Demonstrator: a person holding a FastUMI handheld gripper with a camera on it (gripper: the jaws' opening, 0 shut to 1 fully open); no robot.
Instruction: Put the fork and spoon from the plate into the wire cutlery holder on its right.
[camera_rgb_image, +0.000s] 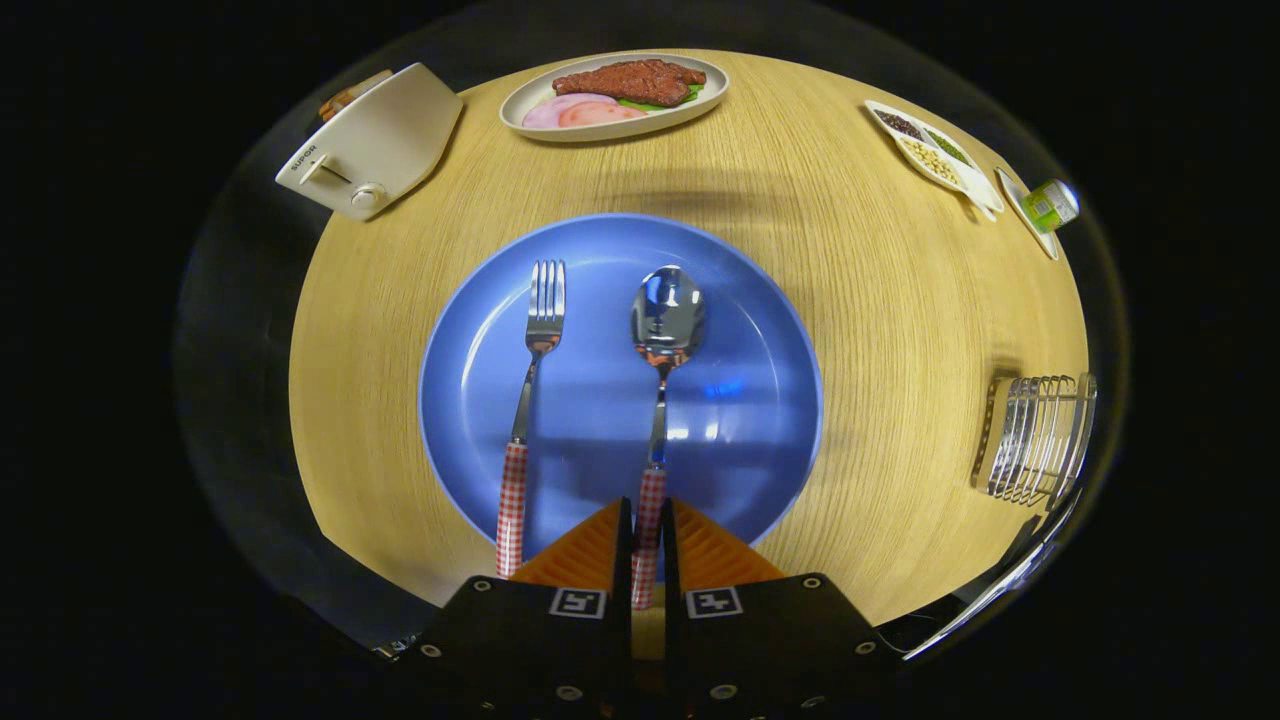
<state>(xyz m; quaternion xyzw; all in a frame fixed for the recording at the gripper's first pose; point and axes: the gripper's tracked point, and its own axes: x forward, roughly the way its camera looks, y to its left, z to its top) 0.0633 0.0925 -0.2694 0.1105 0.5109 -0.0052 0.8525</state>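
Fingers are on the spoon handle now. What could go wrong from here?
1. The gripper holds the spoon at its handle end; the heavy bowl may swing or slip when lifted.
2. The fork lies close alongside and could get nudged.
3. The wire cutlery holder sits far right; a tilted spoon may catch its wires.

Gripper (647, 520) closed on spoon (664, 340) handle, fork (535, 370) untouched on plate (740, 300).

Both fingers press the spoon's checked handle at the plate's near rim; bowl points away. Fork lies parallel, just left of the fingers. Wire cutlery holder (1035, 435) stands well right of the plate on the wooden table (880, 300). Beyond the plate: toaster (370, 140), dish of meat (615, 95), small condiment dish (930, 145).
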